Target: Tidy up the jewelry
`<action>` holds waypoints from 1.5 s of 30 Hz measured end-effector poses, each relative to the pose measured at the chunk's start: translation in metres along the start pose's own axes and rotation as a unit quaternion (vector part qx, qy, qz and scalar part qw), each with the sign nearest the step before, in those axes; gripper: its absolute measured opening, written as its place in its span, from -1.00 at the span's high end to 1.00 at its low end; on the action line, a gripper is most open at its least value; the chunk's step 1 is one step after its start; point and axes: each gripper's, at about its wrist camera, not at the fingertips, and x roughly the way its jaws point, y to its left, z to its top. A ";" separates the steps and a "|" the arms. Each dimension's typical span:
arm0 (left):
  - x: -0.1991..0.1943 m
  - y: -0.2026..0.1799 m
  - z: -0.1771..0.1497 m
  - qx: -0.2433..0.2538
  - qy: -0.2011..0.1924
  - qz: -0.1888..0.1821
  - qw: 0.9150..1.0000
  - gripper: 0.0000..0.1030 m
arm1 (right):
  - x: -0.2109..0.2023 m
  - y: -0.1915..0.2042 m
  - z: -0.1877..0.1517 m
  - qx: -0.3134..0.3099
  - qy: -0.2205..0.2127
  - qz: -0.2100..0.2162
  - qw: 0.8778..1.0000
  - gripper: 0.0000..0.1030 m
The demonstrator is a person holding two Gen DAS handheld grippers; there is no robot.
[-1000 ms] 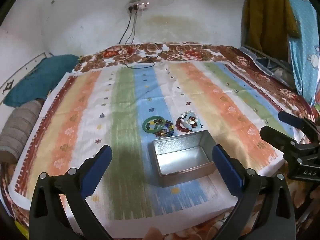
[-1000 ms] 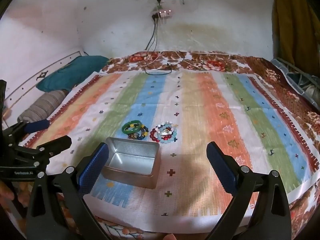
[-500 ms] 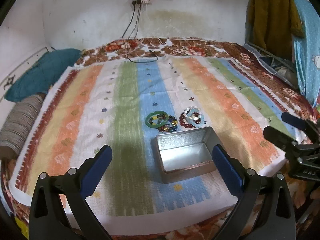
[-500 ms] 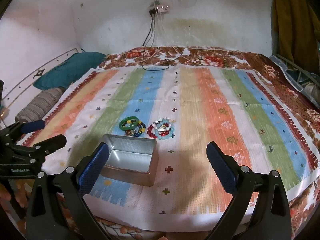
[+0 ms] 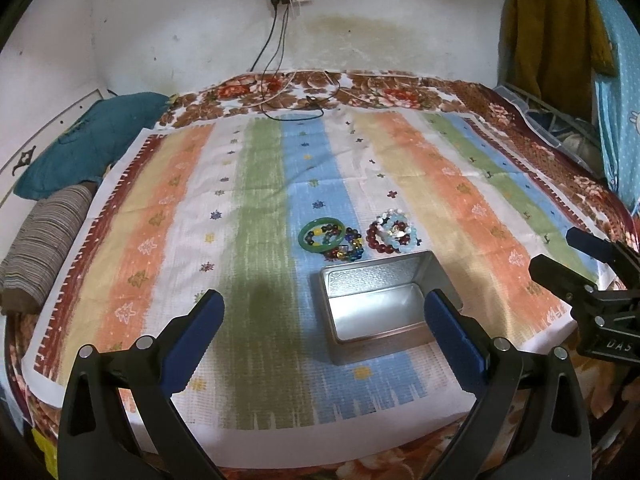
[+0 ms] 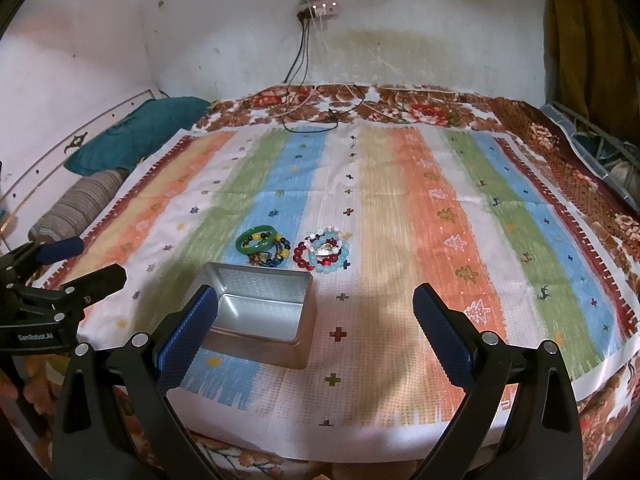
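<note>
An open, empty silver tin box (image 5: 380,304) (image 6: 264,310) lies on a striped cloth. Just behind it lie a green bangle (image 5: 322,232) (image 6: 256,239) with a dark multicolour bead bracelet (image 5: 348,249) (image 6: 276,254), and beside them a pile of red, light-blue and white bead bracelets (image 5: 392,234) (image 6: 324,252). My left gripper (image 5: 324,336) is open and empty, near the box's front. My right gripper (image 6: 316,328) is open and empty, its left finger in front of the box. Each gripper shows at the edge of the other's view.
The striped cloth (image 5: 160,240) covers a bed with a floral blanket (image 5: 400,92). A teal pillow (image 5: 92,136) and a striped bolster (image 5: 40,248) lie at the left. Charger cables (image 5: 296,104) hang from a wall socket. Clothes (image 5: 552,28) hang at the right.
Both cameras have tilted and pulled back slightly, so the box and bracelets sit a little higher in view. The objects have not moved. Both grippers stay open.
</note>
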 end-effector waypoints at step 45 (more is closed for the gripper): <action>0.057 0.028 0.054 -0.043 0.053 0.019 0.997 -0.89 | 0.054 -0.005 0.051 -0.007 0.054 0.002 0.999 -0.92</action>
